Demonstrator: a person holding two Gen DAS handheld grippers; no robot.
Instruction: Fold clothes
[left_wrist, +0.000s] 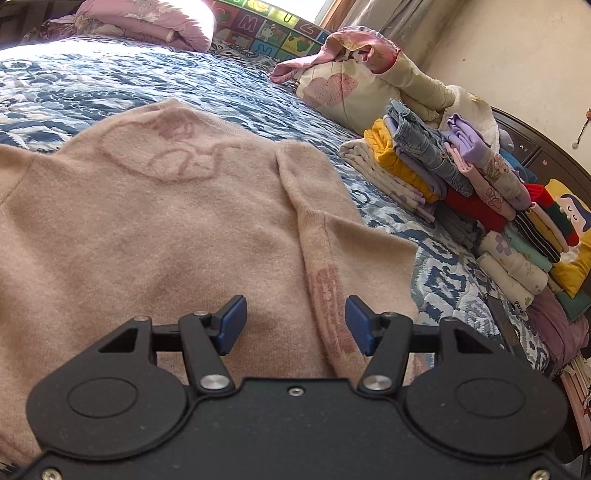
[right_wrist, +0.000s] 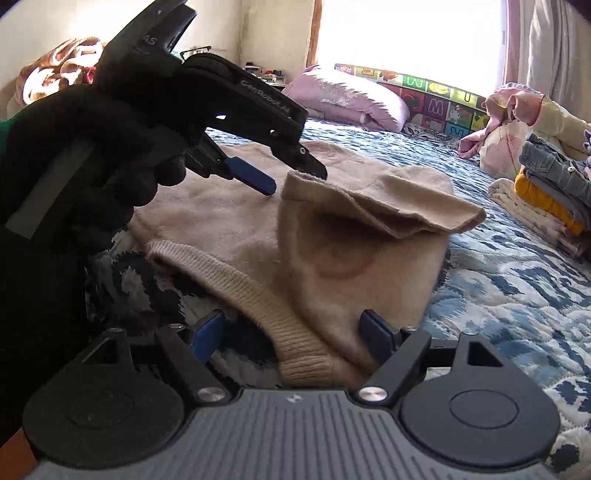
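1. Sweater (left_wrist: 177, 221), pale pink knit, lies spread on the bed (left_wrist: 92, 81), its ribbed hem (right_wrist: 273, 314) toward the near edge. One sleeve (left_wrist: 332, 240) runs down its side toward the near edge.
2. Left tongs (left_wrist: 295, 323): in their own view the blue pads stand apart over the sweater body, nothing between them. In the right wrist view a raised corner of knit (right_wrist: 306, 177) sits right at their tip; whether the pads pinch it I cannot tell.
3. Right tongs (right_wrist: 295, 332): apart, straddling the hem at the near edge; pads do not appear to press it.
4. Step in hand, by judgement: an early fold, with one part of the sweater lifted and doubled over.
5. Next move likely calls for the right tongs to close on the hem and carry it evenly, keeping layers aligned.
6. Containers: none seen. Stack of folded clothes (left_wrist: 443, 173) stands along the far right side of the bed, near a pillow (left_wrist: 369, 85).
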